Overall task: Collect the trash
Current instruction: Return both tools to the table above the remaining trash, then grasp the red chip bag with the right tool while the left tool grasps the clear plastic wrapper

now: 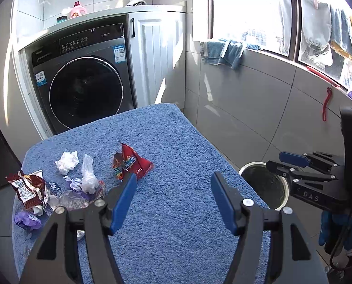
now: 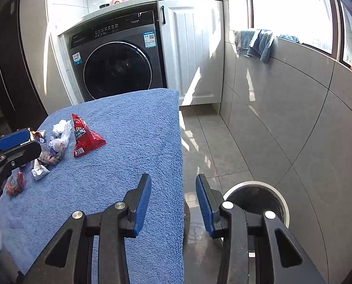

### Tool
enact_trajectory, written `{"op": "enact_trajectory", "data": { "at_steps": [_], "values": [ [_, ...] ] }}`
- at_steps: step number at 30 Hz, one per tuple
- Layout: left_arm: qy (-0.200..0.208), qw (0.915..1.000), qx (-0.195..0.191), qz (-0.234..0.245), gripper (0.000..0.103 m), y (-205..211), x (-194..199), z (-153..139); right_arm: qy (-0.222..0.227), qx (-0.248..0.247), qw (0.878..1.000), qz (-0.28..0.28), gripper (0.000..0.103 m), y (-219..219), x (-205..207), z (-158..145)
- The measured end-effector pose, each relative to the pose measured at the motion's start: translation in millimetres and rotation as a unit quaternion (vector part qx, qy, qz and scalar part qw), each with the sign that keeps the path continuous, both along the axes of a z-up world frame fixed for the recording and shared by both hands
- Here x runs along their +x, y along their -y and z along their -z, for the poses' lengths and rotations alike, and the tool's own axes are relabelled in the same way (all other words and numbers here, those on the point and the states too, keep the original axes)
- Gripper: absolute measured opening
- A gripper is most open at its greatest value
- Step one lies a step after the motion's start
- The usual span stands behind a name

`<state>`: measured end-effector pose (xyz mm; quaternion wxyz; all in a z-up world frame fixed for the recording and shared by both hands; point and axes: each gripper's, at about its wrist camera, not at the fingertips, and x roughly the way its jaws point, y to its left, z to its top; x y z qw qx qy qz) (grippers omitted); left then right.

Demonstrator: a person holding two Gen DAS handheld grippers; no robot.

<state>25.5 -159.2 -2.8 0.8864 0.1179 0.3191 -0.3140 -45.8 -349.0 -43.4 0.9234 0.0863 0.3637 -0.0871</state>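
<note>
A table covered with a blue towel carries trash. A red snack bag lies near the middle. A white crumpled tissue, a clear plastic bag, a brown wrapper and a purple glove lie at the left. A round white-rimmed bin stands on the floor to the right of the table. My left gripper is open and empty over the towel, just short of the red bag. My right gripper is open and empty over the table's right edge, beside the bin.
A dark washing machine and a white cabinet stand behind the table. A grey tiled wall with a window ledge holding blue cloths runs along the right. Grey floor lies between table and wall.
</note>
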Motion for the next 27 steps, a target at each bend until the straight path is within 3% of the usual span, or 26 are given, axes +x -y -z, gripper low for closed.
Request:
{"op": "enact_trajectory", "data": {
  "at_steps": [13,22,27],
  "values": [
    [0.002,0.9985,-0.028,-0.047,0.065,-105,16,9,-0.010,-0.032,0.998,-0.060,0.039,-76,36,-19],
    [-0.027,0.9954,-0.008,-0.091,0.065,-212,33,52,-0.016,-0.018,0.994,-0.111,0.042,-117,73,-13],
    [-0.055,0.9940,0.006,-0.094,0.065,-243,44,74,-0.034,-0.014,0.990,-0.138,0.042,-133,97,1]
  ]
}}
